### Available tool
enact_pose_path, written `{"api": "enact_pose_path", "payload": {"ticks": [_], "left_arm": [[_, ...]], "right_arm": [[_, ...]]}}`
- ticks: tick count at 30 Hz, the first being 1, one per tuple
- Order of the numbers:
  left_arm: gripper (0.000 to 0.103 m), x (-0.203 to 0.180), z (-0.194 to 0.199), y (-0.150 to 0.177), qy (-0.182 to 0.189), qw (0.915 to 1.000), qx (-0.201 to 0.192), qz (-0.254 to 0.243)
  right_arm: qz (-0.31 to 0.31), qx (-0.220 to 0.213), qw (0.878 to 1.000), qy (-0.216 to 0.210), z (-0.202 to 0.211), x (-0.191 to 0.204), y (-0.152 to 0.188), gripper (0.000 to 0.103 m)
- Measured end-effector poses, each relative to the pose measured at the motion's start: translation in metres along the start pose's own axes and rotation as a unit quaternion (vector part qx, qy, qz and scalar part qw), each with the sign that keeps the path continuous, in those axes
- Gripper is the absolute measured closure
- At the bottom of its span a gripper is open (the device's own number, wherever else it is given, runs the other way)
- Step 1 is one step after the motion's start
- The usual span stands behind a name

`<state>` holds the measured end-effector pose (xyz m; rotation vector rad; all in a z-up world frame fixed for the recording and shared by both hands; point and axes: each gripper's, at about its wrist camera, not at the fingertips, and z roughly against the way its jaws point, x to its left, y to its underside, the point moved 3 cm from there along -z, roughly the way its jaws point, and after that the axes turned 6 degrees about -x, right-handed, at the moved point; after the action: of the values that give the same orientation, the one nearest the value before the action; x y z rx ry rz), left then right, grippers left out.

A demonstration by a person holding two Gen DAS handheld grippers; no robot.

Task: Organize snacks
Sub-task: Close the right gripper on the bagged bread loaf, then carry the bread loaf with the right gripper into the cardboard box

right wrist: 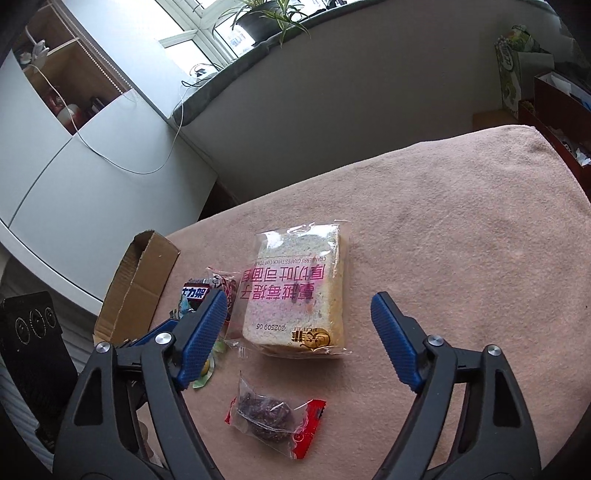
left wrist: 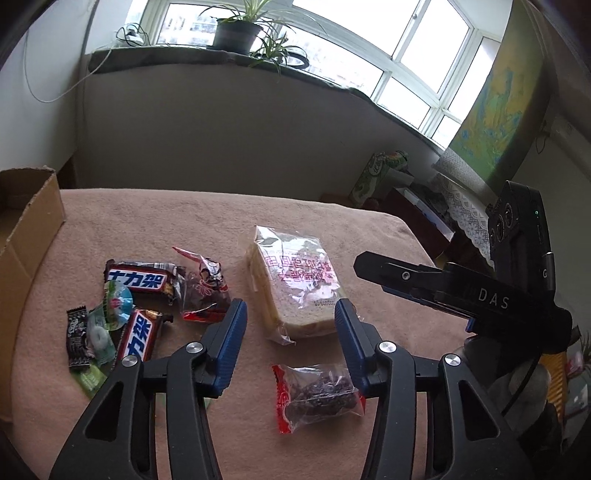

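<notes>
Left claw [left wrist: 291, 314]: I am holding it over the near edge of the pink-covered surface [left wrist: 184, 229], jaws parted at a middling gap, nothing between the pads.
Right claw [right wrist: 299, 317]: I am keeping it spread wider than the left one, hovering empty, its pads touching no snack.
Dark snack packet [left wrist: 317, 397]: it is lying flat nearest to both cameras, a clear bag with red ends, just below the left claw's opening and apart from the bread.
Bread bag [right wrist: 295, 295]: a clear pack of sliced toast with pink print is lying in the middle of the surface, framed between the fingers in both views but untouched.
Chocolate bars [left wrist: 142, 282]: two brown wrapped bars are sitting left of the bread, one lying across, the other [left wrist: 138, 338] running toward the left claw's left finger.
Small sweets: a red-and-clear wrapped sweet [left wrist: 205, 291], a black sachet [left wrist: 77, 341] and a green-and-white pouch [left wrist: 101, 336] are crowding around the bars, some overlapping.
Cardboard box [right wrist: 136, 284]: it is standing open at the far left of the surface, beside the pile of small snacks.
Window sill: a potted plant [left wrist: 238, 35] is sitting on it behind the surface.
</notes>
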<state>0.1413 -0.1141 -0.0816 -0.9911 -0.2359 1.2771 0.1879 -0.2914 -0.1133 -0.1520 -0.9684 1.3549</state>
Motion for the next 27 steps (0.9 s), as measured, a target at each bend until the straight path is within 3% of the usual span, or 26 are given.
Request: {"api": "enact_pose_path", "payload": {"ticks": [9,12,14,19,27], "left_arm": [[0.062,-0.002,-0.037,-0.001,0.006,0.9992,0.04,-0.002],[0.062,0.0,-0.049,0.0,0.007,0.9985,0.054,0.005],[0.062,0.002,-0.055,0.003,0.013,0.998,0.062,0.01],[0.062,-0.002,-0.06,0.0,0.017,0.998,0.061,0.004],[0.062,-0.007,-0.045,-0.008,0.014,0.9992,0.036,-0.011]], "right_arm": [[-0.014,0.045,0.999,-0.008,-0.036,-0.013,0.002,0.034],[-0.025,0.065,0.997,-0.027,-0.046,-0.016,0.005,0.049],[-0.027,0.069,0.997,-0.033,-0.049,-0.016,0.007,0.05],[-0.023,0.069,0.997,-0.033,-0.046,-0.013,0.006,0.058],[-0.004,0.051,0.998,-0.03,-0.027,0.003,-0.001,0.06]]}}
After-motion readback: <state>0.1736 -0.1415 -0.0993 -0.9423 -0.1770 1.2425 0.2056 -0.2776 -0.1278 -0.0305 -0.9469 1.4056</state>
